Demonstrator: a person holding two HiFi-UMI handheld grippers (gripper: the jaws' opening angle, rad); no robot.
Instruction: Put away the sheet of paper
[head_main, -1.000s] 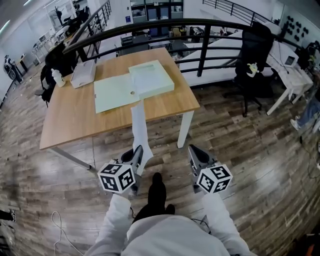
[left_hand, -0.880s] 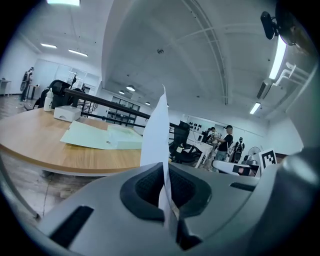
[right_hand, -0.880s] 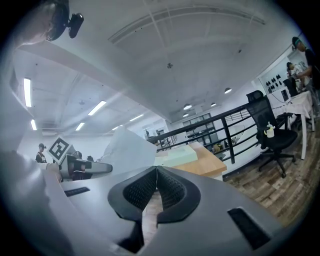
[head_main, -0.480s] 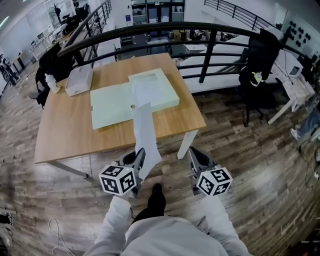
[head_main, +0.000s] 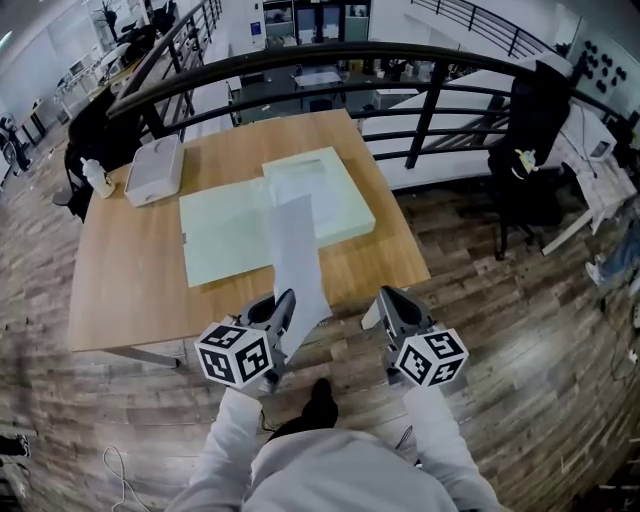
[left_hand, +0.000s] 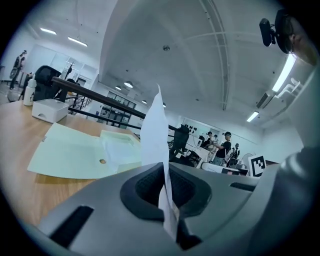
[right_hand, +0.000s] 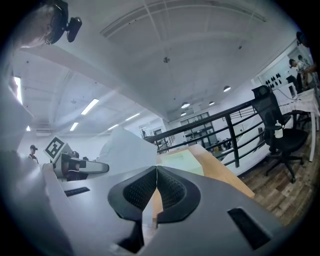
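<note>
folder (head_main: 225, 240): is lying on the table's (head_main: 120, 290) middle.
box (head_main: 155, 170): is sitting far left of the folder.
railing (head_main: 420, 100): is running behind the table.
office chair (head_main: 535, 130): is standing far right.
sheet of paper (head_main: 298, 250): is rising at the table's near edge.

Found right tongs (right_hand: 156, 170) shut pad to pad, nothing clamped. Noted sheet of paper (right_hand: 125, 147) raised just left of tongs. Ahead, noted wooden surface (right_hand: 220, 172) bearing pale green folder (right_hand: 182, 161). Right of tongs, noted black railing (right_hand: 232, 136) and office chair (right_hand: 280, 134).
</note>
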